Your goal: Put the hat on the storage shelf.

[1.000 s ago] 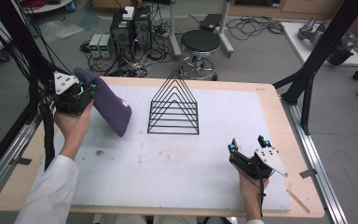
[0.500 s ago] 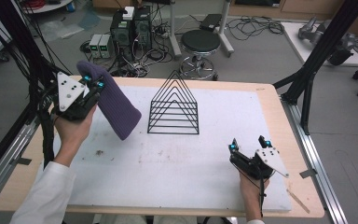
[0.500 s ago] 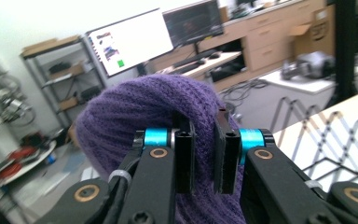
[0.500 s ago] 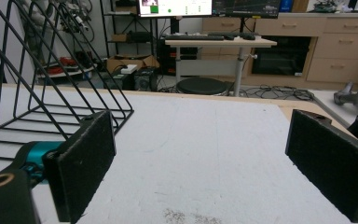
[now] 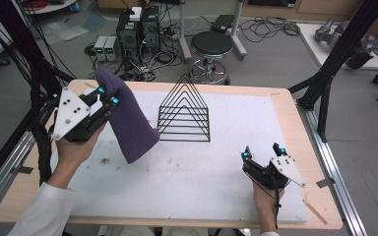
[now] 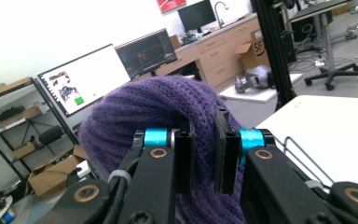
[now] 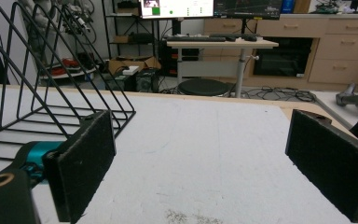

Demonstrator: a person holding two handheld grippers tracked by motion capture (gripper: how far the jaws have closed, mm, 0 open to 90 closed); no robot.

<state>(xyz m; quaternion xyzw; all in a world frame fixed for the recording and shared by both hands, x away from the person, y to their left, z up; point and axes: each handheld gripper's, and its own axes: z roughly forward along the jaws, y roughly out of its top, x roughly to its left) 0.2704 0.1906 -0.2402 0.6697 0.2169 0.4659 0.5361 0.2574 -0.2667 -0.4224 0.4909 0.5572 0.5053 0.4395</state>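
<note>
A purple knitted hat (image 5: 128,118) hangs above the left part of the table, and my left gripper (image 5: 107,96) is shut on its upper edge. In the left gripper view the hat (image 6: 135,116) bulges up around the two pads (image 6: 184,158), which pinch a fold of the knit. A black wire rack (image 5: 184,112) of triangular frames stands on the white mat just right of the hat. My right gripper (image 5: 262,151) rests low at the front right with its jaws wide apart and nothing between them. In the right gripper view the rack (image 7: 42,93) stands at the left, beyond the gripper (image 7: 200,168).
The white mat (image 5: 226,128) covers a wooden table (image 5: 295,118). Black frame posts (image 5: 334,64) rise at the table's right and left sides. A stool (image 5: 211,46) and computer boxes (image 5: 138,29) stand on the floor beyond the far edge.
My left gripper has lifted the purple hat and carried it right, toward the wire rack, and the hat now hangs more upright. The right gripper has stayed put.
</note>
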